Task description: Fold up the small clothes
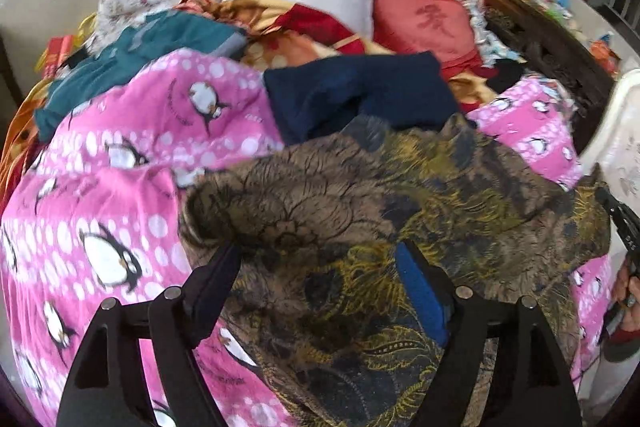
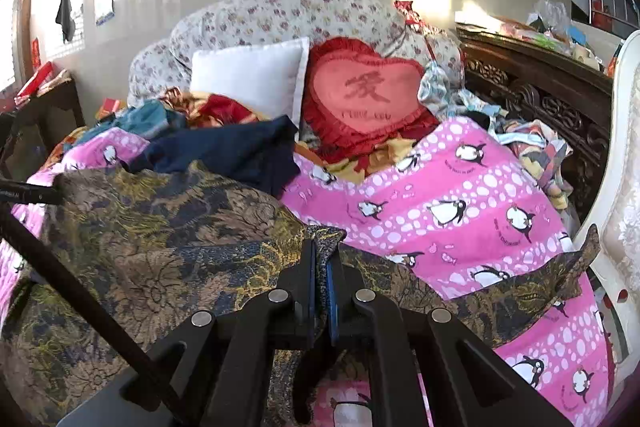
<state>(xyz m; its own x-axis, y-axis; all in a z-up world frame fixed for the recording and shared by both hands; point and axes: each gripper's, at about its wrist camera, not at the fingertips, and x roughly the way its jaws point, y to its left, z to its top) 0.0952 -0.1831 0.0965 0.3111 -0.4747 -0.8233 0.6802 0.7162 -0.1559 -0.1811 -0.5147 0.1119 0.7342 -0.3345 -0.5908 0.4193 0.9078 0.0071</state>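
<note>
A brown garment with a gold and dark blue floral print (image 1: 360, 203) lies crumpled on a pink penguin-print blanket (image 1: 104, 195). My left gripper (image 1: 318, 255) hangs just above the garment's near part, open, with cloth below the gap and none pinched. In the right wrist view the same garment (image 2: 152, 235) spreads to the left, and my right gripper (image 2: 322, 259) is shut on a raised fold of its edge. A loose corner of the garment (image 2: 576, 267) trails off to the right. The right gripper's black body (image 1: 624, 227) shows at the left wrist view's right edge.
A folded navy cloth (image 1: 360, 95) lies behind the garment, a teal garment (image 1: 132, 63) to its left. A white pillow (image 2: 248, 83), a red heart cushion (image 2: 364, 95) and a floral quilt (image 2: 280, 15) fill the back. Carved dark wood furniture (image 2: 540, 95) and a white chair (image 2: 624, 187) stand right.
</note>
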